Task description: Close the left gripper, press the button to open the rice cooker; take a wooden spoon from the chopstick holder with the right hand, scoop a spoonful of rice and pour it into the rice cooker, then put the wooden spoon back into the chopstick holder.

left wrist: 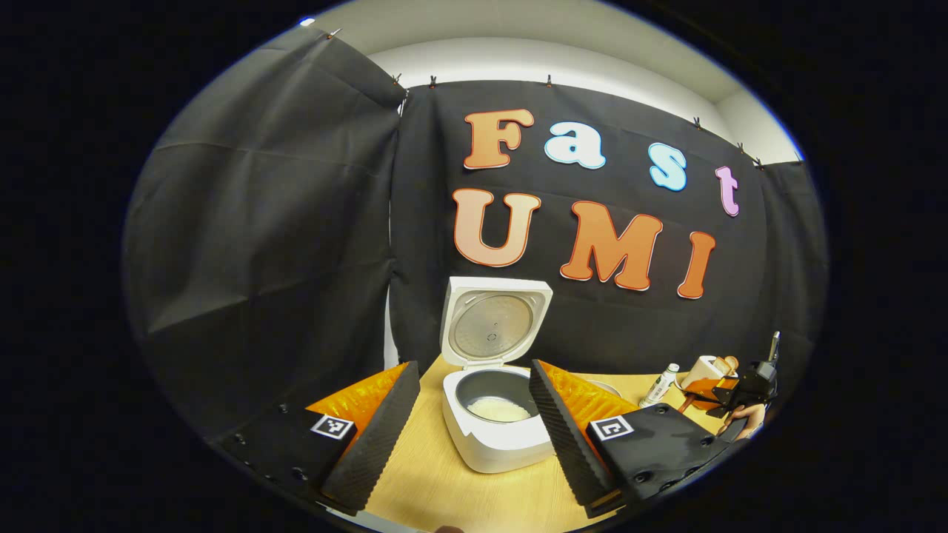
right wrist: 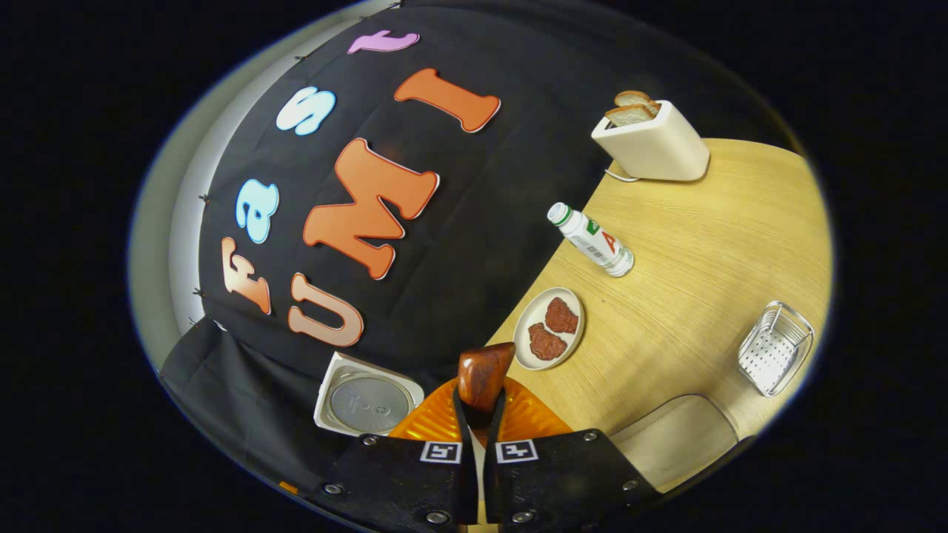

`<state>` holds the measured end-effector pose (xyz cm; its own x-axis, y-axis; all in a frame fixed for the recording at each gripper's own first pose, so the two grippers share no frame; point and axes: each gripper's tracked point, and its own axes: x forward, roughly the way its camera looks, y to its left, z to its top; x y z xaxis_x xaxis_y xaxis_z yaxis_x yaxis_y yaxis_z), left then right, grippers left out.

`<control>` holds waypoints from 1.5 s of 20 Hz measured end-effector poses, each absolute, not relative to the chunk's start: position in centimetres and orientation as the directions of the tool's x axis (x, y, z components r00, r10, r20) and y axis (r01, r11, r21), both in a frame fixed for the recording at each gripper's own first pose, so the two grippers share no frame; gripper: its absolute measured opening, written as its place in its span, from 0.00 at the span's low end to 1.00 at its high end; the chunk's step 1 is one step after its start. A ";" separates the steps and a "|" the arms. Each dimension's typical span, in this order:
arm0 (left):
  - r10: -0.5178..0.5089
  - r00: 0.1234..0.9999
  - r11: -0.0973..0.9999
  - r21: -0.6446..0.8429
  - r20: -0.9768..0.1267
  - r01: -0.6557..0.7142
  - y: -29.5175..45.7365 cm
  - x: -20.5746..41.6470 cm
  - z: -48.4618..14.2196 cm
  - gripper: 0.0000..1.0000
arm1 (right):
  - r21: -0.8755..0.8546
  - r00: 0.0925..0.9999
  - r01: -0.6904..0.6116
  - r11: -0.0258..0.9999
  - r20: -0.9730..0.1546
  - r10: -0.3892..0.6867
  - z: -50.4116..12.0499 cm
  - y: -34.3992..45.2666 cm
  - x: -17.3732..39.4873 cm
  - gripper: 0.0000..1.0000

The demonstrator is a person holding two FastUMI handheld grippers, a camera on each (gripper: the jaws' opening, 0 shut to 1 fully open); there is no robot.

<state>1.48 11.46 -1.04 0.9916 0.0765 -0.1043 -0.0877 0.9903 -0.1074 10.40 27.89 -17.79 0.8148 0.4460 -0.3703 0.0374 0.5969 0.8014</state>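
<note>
The bottle [right wrist: 592, 240] carries a label with a large red letter A; its smaller print is too small to read.

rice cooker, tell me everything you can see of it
The white, rounded-square plastic rice cooker stands on the light wooden table by the black cloth wall, between the left gripper's open fingers as seen in its view. Its hinged lid is swung fully up, showing a round silver metal inner plate. The grey inner pot holds a shallow layer of white rice. Nothing touches it.

White rice cooker [left wrist: 495, 437], reddish-brown wooden spoon [right wrist: 483, 375]
</note>
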 end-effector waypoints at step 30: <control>0.059 0.984 0.992 -0.104 -0.168 -0.077 12.5 3.2 -3.7 1.00 | 0.695 0.817 -0.234 0.680 -0.239 0.525 -8.8 53.6 21.1 0.02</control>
<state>3.16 12.47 -3.69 0.9840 0.0592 -0.1679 -0.0774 0.9916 -0.1040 21.14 53.61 -8.78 0.8170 0.5250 -0.2386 -0.2337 0.6797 0.6952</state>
